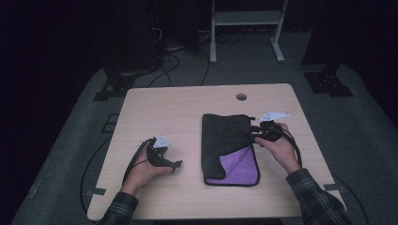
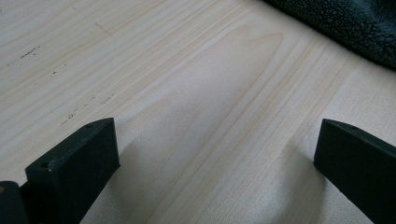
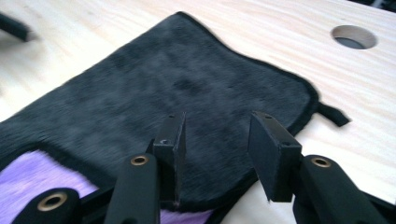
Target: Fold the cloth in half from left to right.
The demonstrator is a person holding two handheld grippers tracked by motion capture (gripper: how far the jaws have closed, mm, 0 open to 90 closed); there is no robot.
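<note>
A folded cloth (image 1: 227, 145), dark grey outside and purple inside, lies in the middle of the wooden table (image 1: 178, 112); its purple face (image 1: 239, 166) shows at the near right corner. My right gripper (image 1: 253, 133) hovers at the cloth's right edge, jaws apart with nothing between them; in the right gripper view the dark cloth (image 3: 187, 88) lies beyond and under the open jaws. My left gripper (image 1: 176, 165) rests on the table left of the cloth, its jaws wide open over bare wood (image 2: 210, 116), with the cloth's edge (image 2: 355, 23) farther off.
A round cable hole (image 1: 241, 97) sits in the table near its far edge, also the hole (image 3: 353, 37) in the right gripper view. A small tag (image 3: 334, 114) sticks out from the cloth's corner. A white frame (image 1: 246, 28) stands on the floor beyond the table.
</note>
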